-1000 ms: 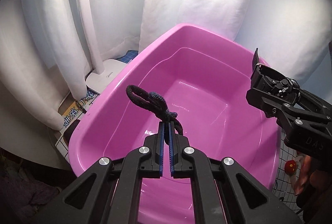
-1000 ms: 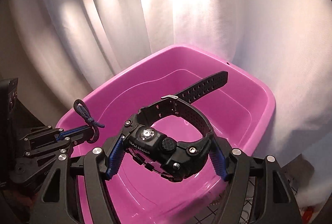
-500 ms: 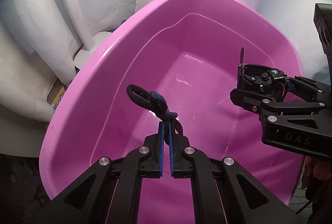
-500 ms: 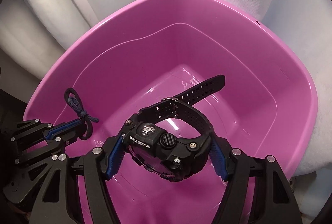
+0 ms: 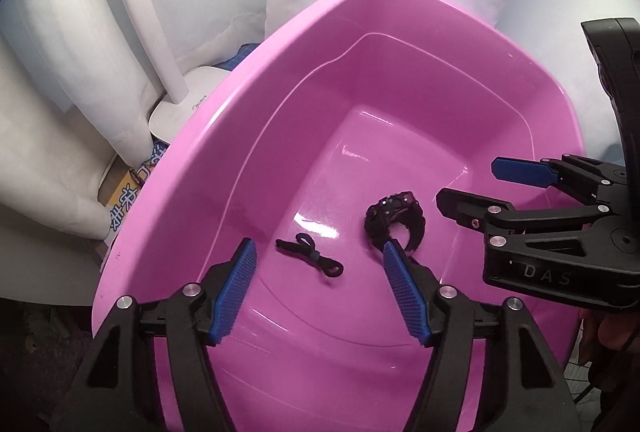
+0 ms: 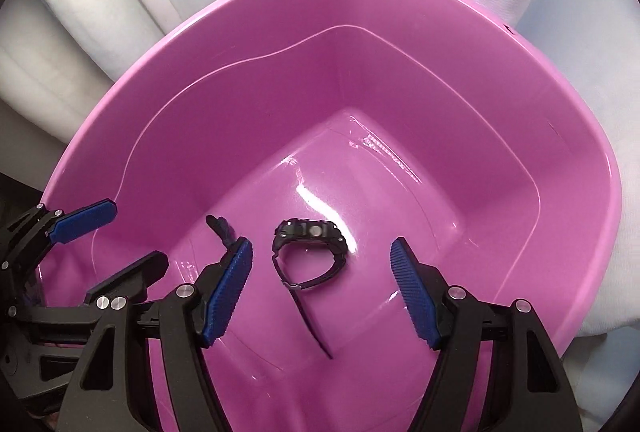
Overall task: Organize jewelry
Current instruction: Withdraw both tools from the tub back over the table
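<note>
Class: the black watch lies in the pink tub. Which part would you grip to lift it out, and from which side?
Grip the chunky case of the watch, coming straight down from above, fingers across its narrow sides. The watch rests on its edge on the tub floor, strap looped, so the case is the stiffest part; the loose strap tail would likely flop.

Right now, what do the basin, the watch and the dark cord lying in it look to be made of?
Basin: glossy moulded plastic, judging by the bright glare on its floor and its smooth rounded walls.
Watch: matte black resin or rubber case and strap, with a small metallic buckle; probably not metal overall.
Cord: dark braided textile, limp and knotted, with no shine; the fibre cannot be told.
</note>
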Available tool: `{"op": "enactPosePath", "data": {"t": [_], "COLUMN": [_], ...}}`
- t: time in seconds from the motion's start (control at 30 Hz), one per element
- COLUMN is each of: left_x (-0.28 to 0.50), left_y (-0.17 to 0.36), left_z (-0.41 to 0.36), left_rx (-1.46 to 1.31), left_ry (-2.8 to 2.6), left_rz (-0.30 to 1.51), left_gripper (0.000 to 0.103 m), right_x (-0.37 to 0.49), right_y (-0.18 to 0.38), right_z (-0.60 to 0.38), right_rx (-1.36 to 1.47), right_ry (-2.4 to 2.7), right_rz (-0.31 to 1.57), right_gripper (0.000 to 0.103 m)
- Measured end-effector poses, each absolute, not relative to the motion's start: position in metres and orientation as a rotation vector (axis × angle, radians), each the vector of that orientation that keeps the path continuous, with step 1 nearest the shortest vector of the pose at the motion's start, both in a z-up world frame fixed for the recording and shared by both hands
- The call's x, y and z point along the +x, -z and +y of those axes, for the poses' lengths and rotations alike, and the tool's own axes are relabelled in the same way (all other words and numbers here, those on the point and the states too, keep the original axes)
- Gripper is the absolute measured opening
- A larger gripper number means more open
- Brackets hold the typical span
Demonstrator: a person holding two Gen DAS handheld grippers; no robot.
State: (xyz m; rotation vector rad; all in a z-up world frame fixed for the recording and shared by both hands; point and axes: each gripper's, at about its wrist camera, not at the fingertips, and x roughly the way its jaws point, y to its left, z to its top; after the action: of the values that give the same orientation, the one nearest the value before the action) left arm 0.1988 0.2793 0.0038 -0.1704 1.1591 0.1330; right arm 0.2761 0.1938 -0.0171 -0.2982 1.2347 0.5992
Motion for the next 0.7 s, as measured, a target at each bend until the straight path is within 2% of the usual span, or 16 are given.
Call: {"op": "enactPosePath", "data": {"t": [0.37,0.7], "left_x": [0.184,0.158], "left_y": [-0.009,-0.034], "left_z": [0.278,0.275], "left_rx": [-0.169,-0.155], "left_ry": [-0.14,-0.167], "left_rz": [1.157,1.063], "left_gripper": [0.076,0.081], "right_x": [0.257,0.226], "right_y": [0.0,-0.032], "right_z": [0.173,0.16], "right_rx": [-0.293,-0.279], "right_ry": [-0.587,-0.584], "right_rz": [1.176,1.071], "right_gripper": [0.069,0.069]}}
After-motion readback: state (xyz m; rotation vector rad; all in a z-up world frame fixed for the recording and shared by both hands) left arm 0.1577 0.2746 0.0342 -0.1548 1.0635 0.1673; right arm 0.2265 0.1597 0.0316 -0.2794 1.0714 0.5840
